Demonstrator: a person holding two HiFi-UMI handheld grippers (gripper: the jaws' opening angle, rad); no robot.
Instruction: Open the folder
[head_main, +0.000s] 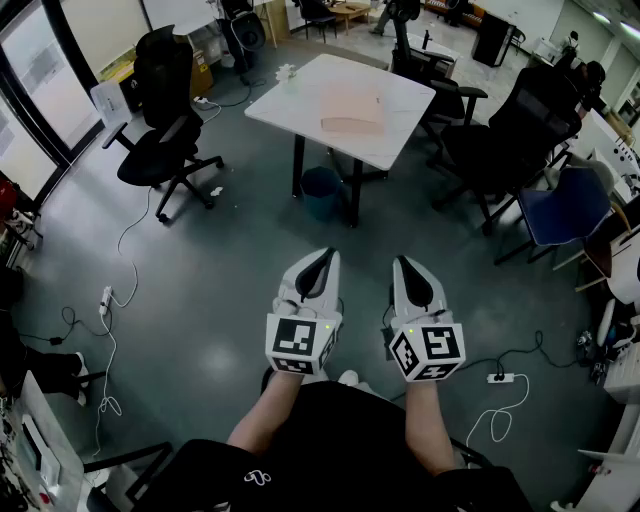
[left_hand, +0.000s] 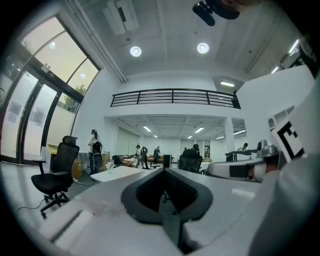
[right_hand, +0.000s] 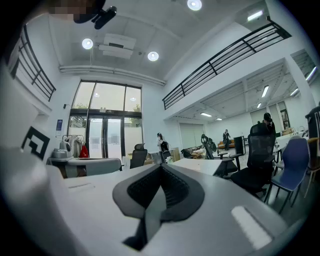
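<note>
The left hand-held gripper (head_main: 325, 256) and right hand-held gripper (head_main: 404, 263) are held with jaws together and empty, well apart from the desk (head_main: 290, 98) where the folder (head_main: 352, 110) lies near its middle, so the folder may be shoved aside unless the jaws are parted first.

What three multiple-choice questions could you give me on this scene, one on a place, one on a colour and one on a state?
1. Where does the folder lie?
A. on the white table
B. on the floor
C. on a black chair

2. What colour is the chair near the head view's right edge?
A. red
B. blue
C. yellow

3. How do the left gripper's jaws stand?
A. wide apart
B. together, empty
C. shut on the folder

Answers: 1 A, it lies flat on the tabletop. 2 B, its seat and back are blue. 3 B, the left gripper view shows the pads meeting with nothing between.
</note>
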